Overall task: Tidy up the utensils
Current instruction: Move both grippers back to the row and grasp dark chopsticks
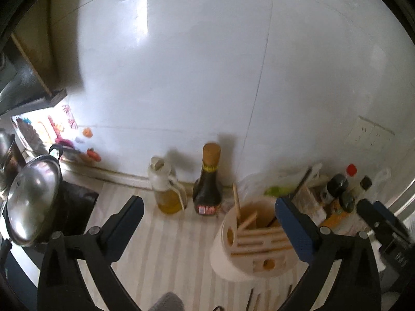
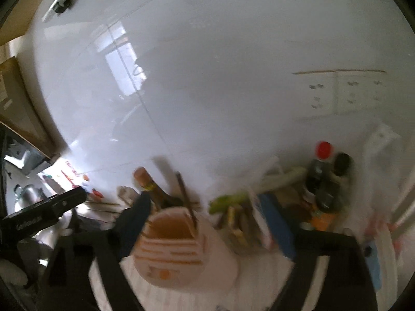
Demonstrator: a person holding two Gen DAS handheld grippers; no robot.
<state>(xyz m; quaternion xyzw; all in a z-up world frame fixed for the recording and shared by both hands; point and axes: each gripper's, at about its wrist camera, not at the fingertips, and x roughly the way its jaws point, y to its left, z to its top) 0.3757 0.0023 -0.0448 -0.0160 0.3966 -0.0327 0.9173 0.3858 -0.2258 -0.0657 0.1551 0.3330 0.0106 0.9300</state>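
Tipping was the risk: both the left gripper (image 1: 210,223) and right gripper (image 2: 207,220) hung spread and empty close around the utensil holder (image 1: 249,243), where one nudge could topple it into the sauce bottle (image 1: 207,186).

Glossy white wall tiles (image 1: 181,64), a shiny metal pot lid (image 1: 32,197), a smooth pale plastic utensil holder (image 1: 249,243).

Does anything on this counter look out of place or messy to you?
Yes: a few chopsticks lie loose on the striped counter in front of the white utensil holder, rather than in it. One chopstick in the holder leans askew. No spills show.
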